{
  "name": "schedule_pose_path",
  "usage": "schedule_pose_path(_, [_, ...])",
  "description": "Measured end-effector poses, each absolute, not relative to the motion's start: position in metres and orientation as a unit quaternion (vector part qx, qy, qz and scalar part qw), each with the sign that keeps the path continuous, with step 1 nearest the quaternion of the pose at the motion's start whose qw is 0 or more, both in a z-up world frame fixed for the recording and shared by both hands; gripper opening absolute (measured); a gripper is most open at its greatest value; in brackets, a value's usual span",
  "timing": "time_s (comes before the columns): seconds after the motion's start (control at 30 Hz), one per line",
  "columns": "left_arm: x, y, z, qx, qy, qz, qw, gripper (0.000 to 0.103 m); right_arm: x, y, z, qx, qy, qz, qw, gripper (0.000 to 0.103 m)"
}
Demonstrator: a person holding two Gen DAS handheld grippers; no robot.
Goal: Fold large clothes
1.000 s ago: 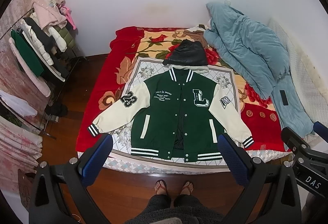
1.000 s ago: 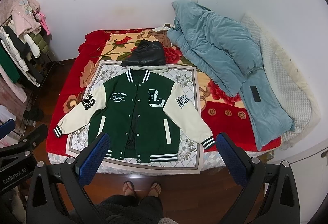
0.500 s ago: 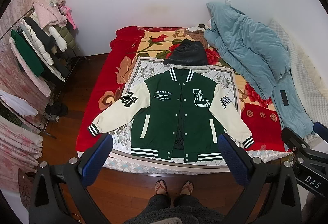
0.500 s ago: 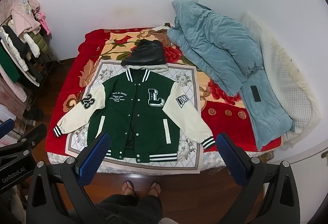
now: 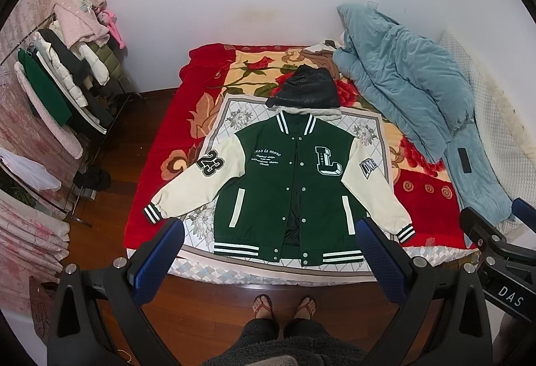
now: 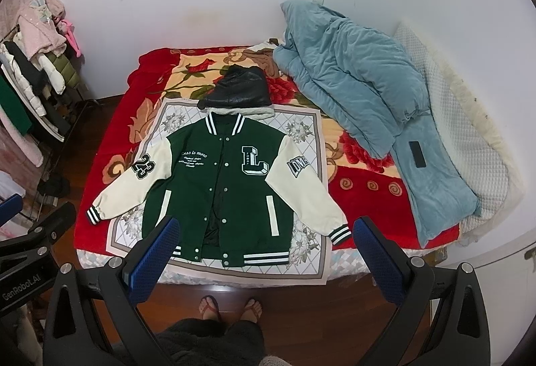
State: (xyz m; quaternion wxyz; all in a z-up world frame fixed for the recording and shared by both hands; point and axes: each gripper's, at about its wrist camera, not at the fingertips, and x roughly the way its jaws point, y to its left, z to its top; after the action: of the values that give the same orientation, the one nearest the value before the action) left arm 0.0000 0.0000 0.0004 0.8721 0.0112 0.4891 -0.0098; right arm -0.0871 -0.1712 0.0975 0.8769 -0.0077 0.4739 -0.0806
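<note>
A green varsity jacket (image 5: 284, 185) with cream sleeves and a white "L" lies flat, front up, both sleeves spread, on a patterned cloth on the bed; it also shows in the right wrist view (image 6: 217, 185). Its hem is near the bed's front edge. My left gripper (image 5: 271, 228) is open and empty, held high above the floor before the bed. My right gripper (image 6: 266, 225) is also open and empty at the same height. Neither touches the jacket.
A folded black garment (image 5: 306, 91) lies just beyond the jacket's collar. A blue quilt (image 5: 412, 104) with a dark phone (image 5: 464, 160) on it covers the bed's right side. A loaded clothes rack (image 5: 60, 91) stands at the left. The person's feet (image 5: 284, 307) are on the wooden floor.
</note>
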Motion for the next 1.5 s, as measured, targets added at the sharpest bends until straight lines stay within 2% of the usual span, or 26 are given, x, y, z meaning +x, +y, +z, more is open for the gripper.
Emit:
schedule_pose_path(0.97, [0.010,-0.013,0.002,0.011,0.486,-0.013,0.874,0.103,-0.080,-0.173,0.094,0.012,0.478,-0.081,0.875,0.103])
schedule_pose_path(1.1, [0.052,-0.013,-0.010,0.017,0.450,0.007,0.893,0.103,-0.068,-0.185,0.072,0.056,0.467,-0.084,0.879,0.103])
schedule_pose_path(1.23, [0.082,-0.009,-0.037,0.034,0.428,0.018,0.903,0.103,-0.046,-0.213,0.025,0.116,0.463,-0.118,0.871,0.103])
schedule_pose_path(1.27, [0.088,-0.011,-0.044,0.039,0.427,0.018,0.903,0.103,-0.042,-0.224,0.013,0.130,0.461,-0.129,0.868,0.101])
schedule_pose_path(1.3, [0.094,-0.012,-0.053,0.043,0.427,0.018,0.903,0.103,-0.036,-0.234,0.002,0.139,0.459,-0.139,0.866,0.092])
schedule_pose_path(1.33, [0.103,-0.016,-0.064,0.048,0.428,0.019,0.902,0.103,-0.030,-0.246,-0.014,0.147,0.461,-0.155,0.862,0.079])
schedule_pose_path(1.4, [0.119,-0.025,-0.086,0.055,0.434,0.023,0.899,0.103,-0.018,-0.271,-0.047,0.163,0.472,-0.182,0.847,0.069])
schedule_pose_path(1.5, [0.144,-0.044,-0.120,0.063,0.450,0.031,0.890,0.103,0.002,-0.319,-0.101,0.212,0.497,-0.196,0.818,0.069])
